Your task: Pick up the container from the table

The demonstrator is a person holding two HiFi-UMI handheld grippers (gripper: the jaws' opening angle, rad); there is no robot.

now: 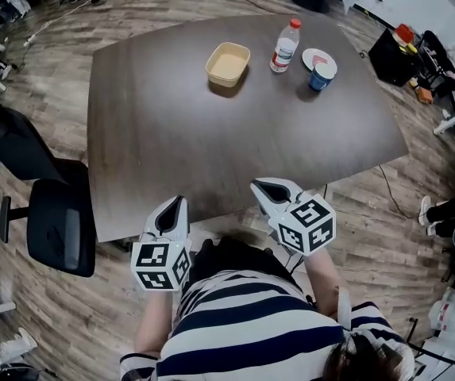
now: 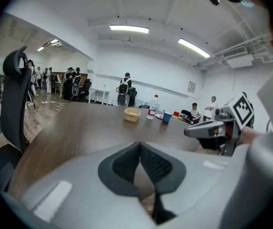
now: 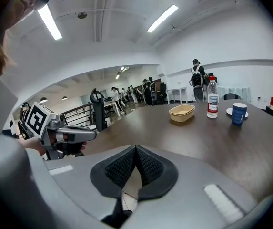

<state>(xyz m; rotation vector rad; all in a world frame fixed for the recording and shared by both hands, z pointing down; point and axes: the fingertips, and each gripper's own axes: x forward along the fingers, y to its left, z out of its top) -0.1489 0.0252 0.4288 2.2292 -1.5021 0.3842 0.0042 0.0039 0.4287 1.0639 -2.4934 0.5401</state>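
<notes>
While both tools hang at the near edge of the table (image 1: 171, 133), the things on it stand in a loose row at the far side. Just beyond and to the right of the container (image 1: 228, 63) stands a clear bottle (image 1: 285, 46) with a red cap. Further right is a blue cup (image 1: 320, 75), touching or overlapping a white plate (image 1: 313, 55) behind it. A black office chair (image 1: 52, 213) sits off the left tool's outer side, close to the table's left edge. People stand and sit in the room past the table.

The left tool (image 1: 176, 201) has its jaws together at the tips, with nothing caught between them. The right tool (image 1: 260, 186) is likewise closed and empty. The two are held side by side, pointing forward and a little downward over the table's edge, and each shows in the other's view.

The container is a shallow tan tub, upright and open at the top. It lies well ahead of both tools, across a broad stretch of bare dark table top. In the left gripper view it sits almost straight ahead of the closed tips. In the right gripper view it sits ahead and off to the right.
</notes>
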